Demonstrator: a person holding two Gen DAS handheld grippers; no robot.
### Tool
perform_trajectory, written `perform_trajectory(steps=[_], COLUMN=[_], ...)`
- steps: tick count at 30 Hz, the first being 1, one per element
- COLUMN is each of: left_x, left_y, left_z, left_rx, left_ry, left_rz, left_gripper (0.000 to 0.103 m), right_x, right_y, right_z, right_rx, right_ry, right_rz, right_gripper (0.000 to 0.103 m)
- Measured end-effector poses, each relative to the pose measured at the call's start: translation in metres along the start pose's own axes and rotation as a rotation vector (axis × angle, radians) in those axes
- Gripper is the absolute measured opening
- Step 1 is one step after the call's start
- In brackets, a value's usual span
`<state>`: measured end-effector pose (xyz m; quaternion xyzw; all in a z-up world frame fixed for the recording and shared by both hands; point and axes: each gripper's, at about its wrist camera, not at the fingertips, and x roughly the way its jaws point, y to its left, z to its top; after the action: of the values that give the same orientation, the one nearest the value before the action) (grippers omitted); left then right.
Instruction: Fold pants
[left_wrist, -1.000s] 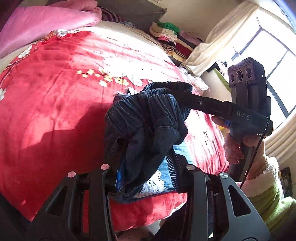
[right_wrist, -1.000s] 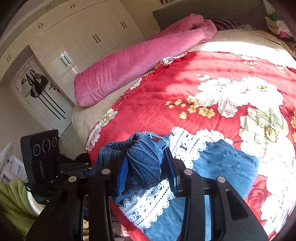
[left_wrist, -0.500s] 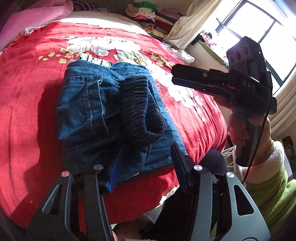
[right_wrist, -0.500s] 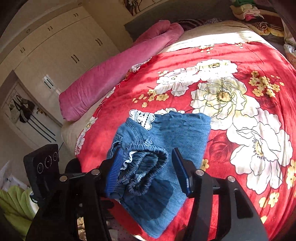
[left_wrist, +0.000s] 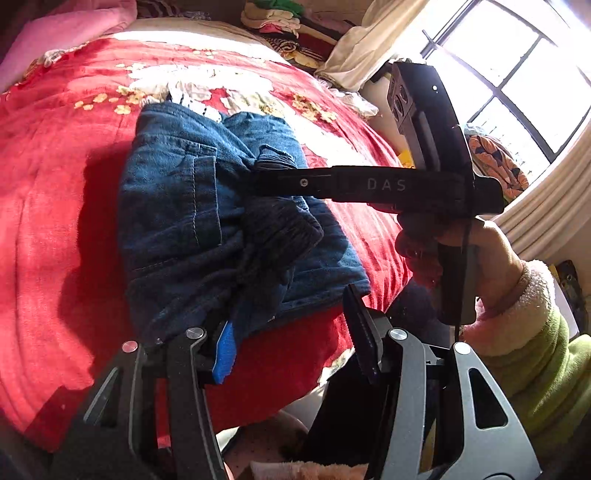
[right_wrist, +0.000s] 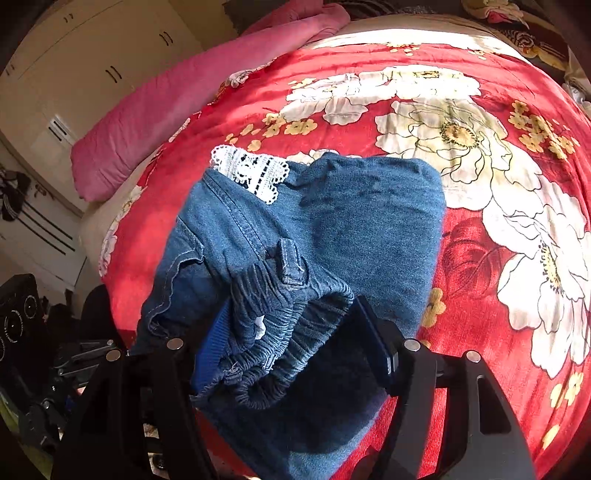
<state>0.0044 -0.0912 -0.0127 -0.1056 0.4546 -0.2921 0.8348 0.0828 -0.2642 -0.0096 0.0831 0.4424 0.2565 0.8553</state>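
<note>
Blue denim pants (left_wrist: 192, 206) with white lace trim (right_wrist: 255, 173) lie folded on the red flowered bedspread (left_wrist: 55, 192), near its front edge. Their gathered elastic waistband (right_wrist: 288, 332) bunches up on top. My left gripper (left_wrist: 291, 350) is open, its blue-padded finger touching the near fold of the pants (right_wrist: 351, 221). My right gripper (right_wrist: 291, 343) is open with the waistband lying loose between its fingers. In the left wrist view the right gripper's body (left_wrist: 369, 184) reaches over the pants from the right.
A pink bolster (right_wrist: 177, 110) lies along the far side of the bed. A stack of folded clothes (left_wrist: 291, 29) sits at the bed's far end near a curtain and window (left_wrist: 509, 74). White wardrobes (right_wrist: 74, 74) stand beyond the bed.
One second ago both grippers held the bunched pants up. They laid them down folded on the bedspread and opened. The right gripper has since moved in low over the waistband.
</note>
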Motion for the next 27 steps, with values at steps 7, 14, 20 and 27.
perform_trajectory(steps=[7, 14, 20, 27], left_x=[-0.029, -0.006, 0.007, 0.019], left_y=[0.006, -0.002, -0.007, -0.016], left_z=[0.000, 0.003, -0.003, -0.013], left_rx=[0.063, 0.144, 0.216, 0.253], left_ry=[-0.083, -0.056, -0.024, 0.013], left_rz=[0.122, 0.172, 0.208, 0.188], left_gripper=[0.052, 0.028, 0.005, 0.002], right_x=[-0.022, 0.032, 0.057, 0.056], right_y=[0.015, 0.027, 0.045, 0.034], right_z=[0.039, 0.065, 0.046, 0.061], right_rx=[-0.046, -0.119, -0.228, -0.181], right_ry=[-0.099, 0.036, 0.102, 0.057], right_rz=[-0.005, -0.069, -0.142, -0.204], right_gripper=[0.065, 0.052, 0.025, 0.005])
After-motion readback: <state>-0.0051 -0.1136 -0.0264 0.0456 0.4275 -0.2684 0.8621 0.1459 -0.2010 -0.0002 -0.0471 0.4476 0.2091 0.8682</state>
